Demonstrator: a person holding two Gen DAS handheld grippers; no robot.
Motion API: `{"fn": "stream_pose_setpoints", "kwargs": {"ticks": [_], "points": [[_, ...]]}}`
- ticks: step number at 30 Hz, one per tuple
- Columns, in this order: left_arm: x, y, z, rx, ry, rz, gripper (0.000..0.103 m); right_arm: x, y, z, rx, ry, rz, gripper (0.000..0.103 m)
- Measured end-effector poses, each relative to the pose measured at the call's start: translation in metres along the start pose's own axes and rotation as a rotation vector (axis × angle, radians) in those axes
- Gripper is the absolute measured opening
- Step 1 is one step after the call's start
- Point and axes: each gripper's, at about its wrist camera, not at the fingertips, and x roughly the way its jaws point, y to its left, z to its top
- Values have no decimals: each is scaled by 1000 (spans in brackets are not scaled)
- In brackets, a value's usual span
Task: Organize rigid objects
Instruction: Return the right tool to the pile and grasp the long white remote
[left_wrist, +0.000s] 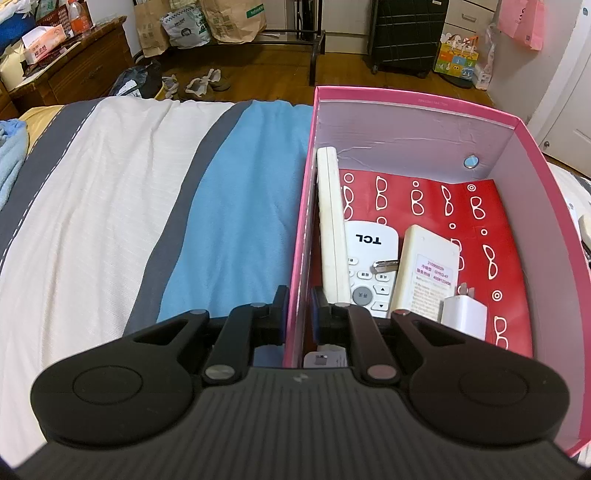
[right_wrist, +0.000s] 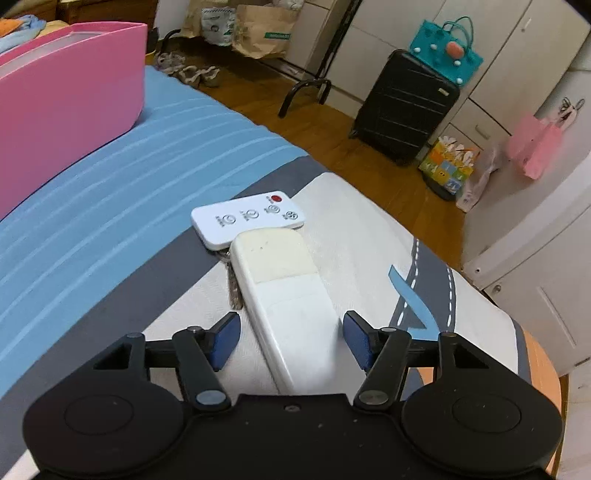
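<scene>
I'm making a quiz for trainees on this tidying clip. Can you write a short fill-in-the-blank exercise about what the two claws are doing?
1. The left claw is clamped on the side wall of the ____ box.
2. The right claw is ____ around the long white remote, pads not touching.
3. The remote in the box reads ____.
4. The small flat remote has a ____ button.

Missing words: pink; open; TCL; red

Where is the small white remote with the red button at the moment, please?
In the right wrist view, the small white remote lies on the bedspread, touching the far end of the long cream remote between the right gripper's open fingers.
</scene>
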Motion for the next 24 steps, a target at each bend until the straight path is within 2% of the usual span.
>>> {"fn": "stream_pose_setpoints", "kwargs": {"ticks": [2,4,6,9,13,14,17,20,22,24], "points": [[0,0,0,1,-1,-2,11,1,-3,0,21,-4,4,67],[0,1,0,1,-1,-3,12,0,-4,0,35,-5,5,63],[-1,1,0,-2,-1,-4,12,0,-6,2,53,-8,9,49],[-1,1,0,-3,-1,-5,12,-8,-12,7,118,-32,19,37],[-1,1,0,-5,0,-6,12,-19,-26,8,253,-58,50,30],[-1,1,0,-4,-1,-5,12,-24,-29,8,287,-63,65,27],[0,2,0,-8,0,-6,12,-35,-43,2,454,-72,184,22],[-1,2,0,-11,0,-6,12,-34,-54,-7,600,-22,277,21],[-1,2,0,-12,0,-6,12,-24,-60,-12,657,31,298,21],[-1,2,0,-12,0,-7,12,-18,-63,-15,685,43,317,21]]}}
